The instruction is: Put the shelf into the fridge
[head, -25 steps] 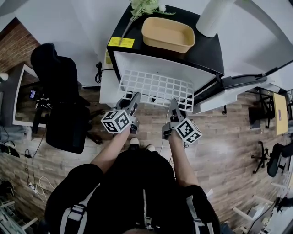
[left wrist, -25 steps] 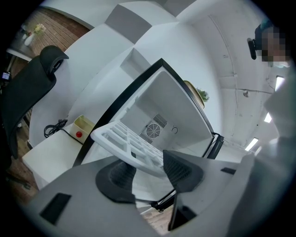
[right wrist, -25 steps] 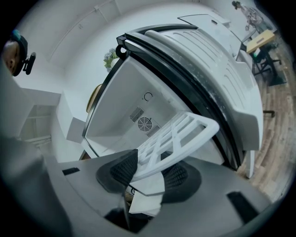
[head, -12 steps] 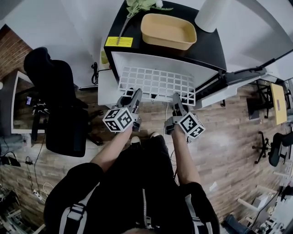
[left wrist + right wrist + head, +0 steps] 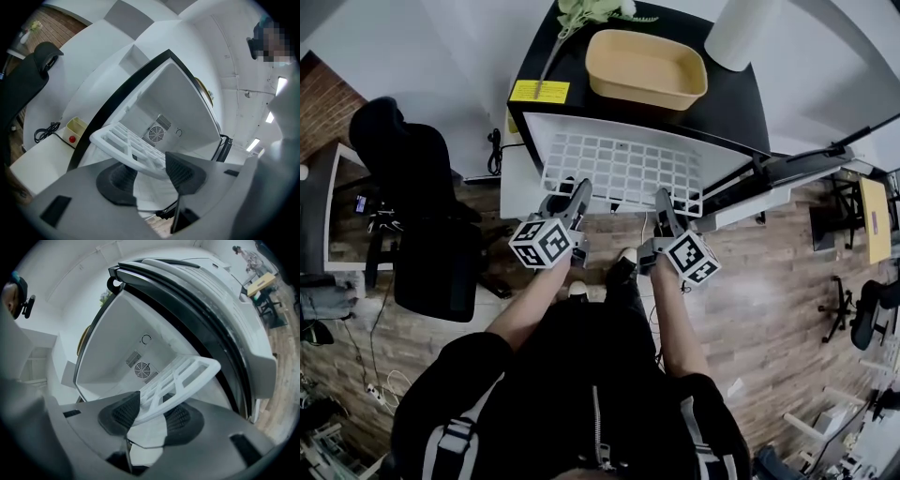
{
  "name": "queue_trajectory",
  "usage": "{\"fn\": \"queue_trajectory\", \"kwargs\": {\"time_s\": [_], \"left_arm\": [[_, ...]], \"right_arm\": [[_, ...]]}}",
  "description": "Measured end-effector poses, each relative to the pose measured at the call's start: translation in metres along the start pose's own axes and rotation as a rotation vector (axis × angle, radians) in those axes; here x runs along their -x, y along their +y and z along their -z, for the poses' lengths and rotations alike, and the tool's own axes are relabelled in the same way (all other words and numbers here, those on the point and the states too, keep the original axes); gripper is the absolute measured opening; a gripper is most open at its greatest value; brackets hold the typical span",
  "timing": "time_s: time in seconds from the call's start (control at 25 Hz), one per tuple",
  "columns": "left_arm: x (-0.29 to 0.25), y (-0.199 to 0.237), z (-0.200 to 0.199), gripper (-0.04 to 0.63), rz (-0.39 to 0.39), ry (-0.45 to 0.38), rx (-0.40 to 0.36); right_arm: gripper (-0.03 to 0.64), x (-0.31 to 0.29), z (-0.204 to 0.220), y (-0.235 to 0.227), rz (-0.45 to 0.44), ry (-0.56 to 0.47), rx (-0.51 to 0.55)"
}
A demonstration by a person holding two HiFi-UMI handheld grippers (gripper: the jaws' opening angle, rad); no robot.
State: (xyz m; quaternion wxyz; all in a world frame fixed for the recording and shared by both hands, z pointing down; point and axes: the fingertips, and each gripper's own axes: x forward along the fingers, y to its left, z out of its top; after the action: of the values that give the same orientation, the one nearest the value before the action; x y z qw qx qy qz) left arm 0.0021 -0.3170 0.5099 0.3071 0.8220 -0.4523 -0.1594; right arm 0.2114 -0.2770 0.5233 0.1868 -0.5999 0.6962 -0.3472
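The shelf (image 5: 622,172) is smooth white plastic; the fridge (image 5: 731,94) top glossy black.

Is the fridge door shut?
No, the door of the fridge is swung wide open to the side, and the white shelf sits at the open front.

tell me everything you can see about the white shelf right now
The shelf is a white, plastic-looking rectangular grid of small square openings with a thicker rim. It is held flat side up, its long side across the open front of the fridge, far edge pointing into the white cavity. The left gripper and right gripper each clamp its near edge between dark pads, one toward each end. Whether it rests on any ledge inside the fridge cannot be told.
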Motion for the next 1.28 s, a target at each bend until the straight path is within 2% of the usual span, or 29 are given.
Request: {"fn": "queue_trajectory", "kwargs": {"time_s": [1.28], "left_arm": [[-0.061, 0.02, -0.017, 0.202, -0.037, -0.029, 0.003]], "right_arm": [[0.158, -0.061, -0.027, -0.01, 0.006, -0.018, 0.009]]}}
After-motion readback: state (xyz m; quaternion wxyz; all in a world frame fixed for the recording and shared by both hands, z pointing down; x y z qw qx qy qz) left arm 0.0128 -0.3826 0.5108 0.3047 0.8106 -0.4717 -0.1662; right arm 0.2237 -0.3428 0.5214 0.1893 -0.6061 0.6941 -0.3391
